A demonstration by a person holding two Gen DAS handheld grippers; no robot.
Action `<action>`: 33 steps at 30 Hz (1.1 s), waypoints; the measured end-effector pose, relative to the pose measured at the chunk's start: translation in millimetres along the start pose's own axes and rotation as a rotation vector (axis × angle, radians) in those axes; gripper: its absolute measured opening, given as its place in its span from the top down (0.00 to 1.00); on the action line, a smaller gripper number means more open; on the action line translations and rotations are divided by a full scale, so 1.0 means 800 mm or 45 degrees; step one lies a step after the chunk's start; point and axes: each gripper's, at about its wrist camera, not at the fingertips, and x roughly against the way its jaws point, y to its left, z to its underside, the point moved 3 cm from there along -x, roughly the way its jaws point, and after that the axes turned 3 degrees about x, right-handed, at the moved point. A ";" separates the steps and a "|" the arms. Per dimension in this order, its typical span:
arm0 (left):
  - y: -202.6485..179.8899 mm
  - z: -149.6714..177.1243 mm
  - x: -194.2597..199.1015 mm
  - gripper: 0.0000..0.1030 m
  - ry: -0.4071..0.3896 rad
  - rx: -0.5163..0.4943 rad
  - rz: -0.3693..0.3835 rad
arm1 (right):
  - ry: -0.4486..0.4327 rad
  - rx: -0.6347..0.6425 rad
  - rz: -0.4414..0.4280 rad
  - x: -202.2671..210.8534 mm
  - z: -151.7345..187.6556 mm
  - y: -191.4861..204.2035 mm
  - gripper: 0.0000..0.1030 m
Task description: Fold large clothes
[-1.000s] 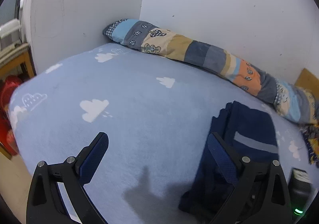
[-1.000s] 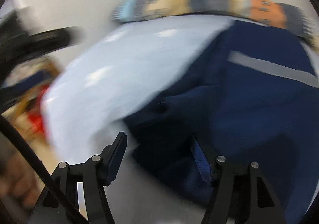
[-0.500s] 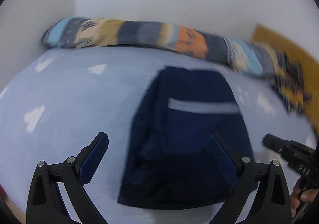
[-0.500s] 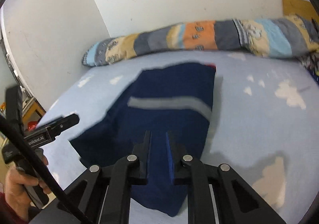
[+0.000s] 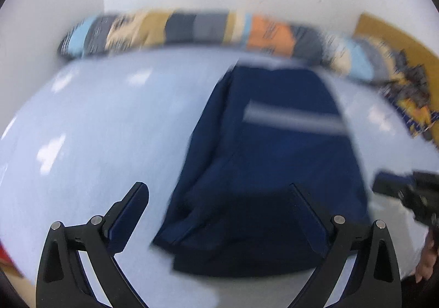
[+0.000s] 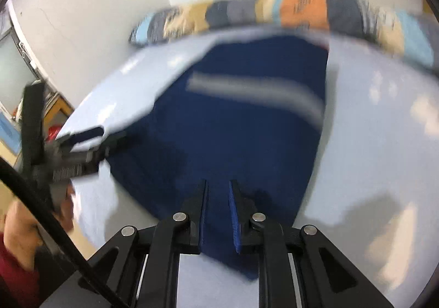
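Right wrist view: a folded navy garment (image 6: 241, 121) with a pale grey stripe is seen lying on the light blue bed (image 6: 384, 143), its far edge near the patchwork bolster (image 6: 301, 10) at the wall. The right claw (image 6: 218, 209) has just been opening slightly; its jaws are nearly closed, and a grip on the garment's near edge cannot be told. Left wrist view: the left claw (image 5: 216, 198) is held wide open above the garment's near left corner, nothing gripped.

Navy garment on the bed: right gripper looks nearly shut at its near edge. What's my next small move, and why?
Probably lower the open left gripper onto the navy garment near its edge and close. The right gripper is nearly shut over the fabric, while the left's jaws stand wide above it, gripping nothing.
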 end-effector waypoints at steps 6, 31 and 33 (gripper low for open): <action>-0.042 -0.072 -0.048 0.02 -0.073 -0.061 0.081 | -0.088 -0.119 0.150 0.000 -0.108 -0.038 0.58; 0.032 -0.003 -0.155 0.00 0.366 0.157 0.096 | 0.242 -0.082 0.226 -0.097 -0.034 -0.063 0.33; 0.027 0.001 -0.125 0.00 0.300 0.121 0.066 | 0.219 -0.143 0.154 -0.069 -0.026 -0.058 0.39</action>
